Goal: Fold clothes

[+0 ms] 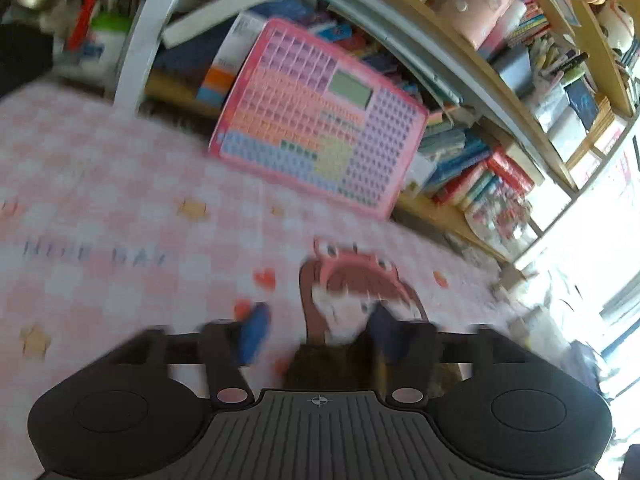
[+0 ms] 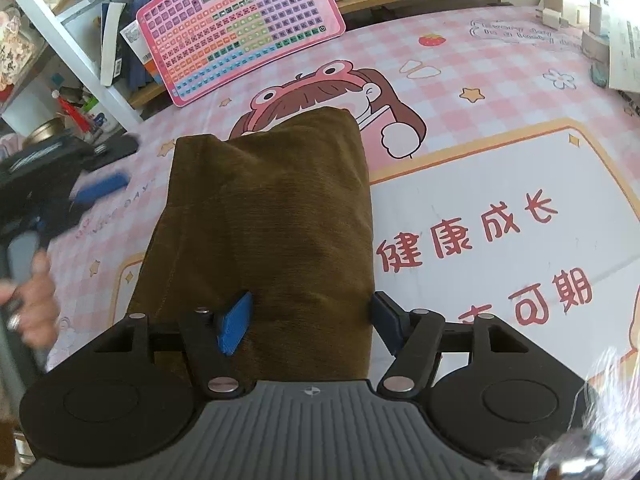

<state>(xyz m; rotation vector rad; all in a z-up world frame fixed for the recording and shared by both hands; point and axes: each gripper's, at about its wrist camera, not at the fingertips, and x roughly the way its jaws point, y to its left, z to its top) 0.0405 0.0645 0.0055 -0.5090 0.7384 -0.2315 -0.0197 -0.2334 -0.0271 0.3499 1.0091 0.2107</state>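
A: Item one, the garment?

B: An olive-brown, velvety folded garment (image 2: 268,216) is lying as a long rectangle on the pink-and-white checked cartoon table mat (image 2: 460,80), covering part of the printed frog-hat girl (image 2: 320,88). In the left wrist view only a dark, blurred patch of it (image 1: 332,360) is showing near the camera.

A: Item two, the right gripper?

B: The right gripper (image 2: 310,320) is sitting with its blue pads spread apart, straddling the garment's near end; one pad (image 2: 234,322) is lying over the cloth, the other (image 2: 386,318) is standing just beside its right edge. It is clamping nothing.

A: Item three, the left gripper?

B: The left gripper (image 1: 318,330) is showing blurred, its pads apart. In the right wrist view it (image 2: 102,184) is hanging left of the garment, gripped by the person's left hand (image 2: 34,304).

A: Surroundings?

B: A pink rectangular keyboard-style learning tablet (image 2: 240,28) is leaning against the wooden bookshelf (image 1: 472,52) at the mat's far edge.
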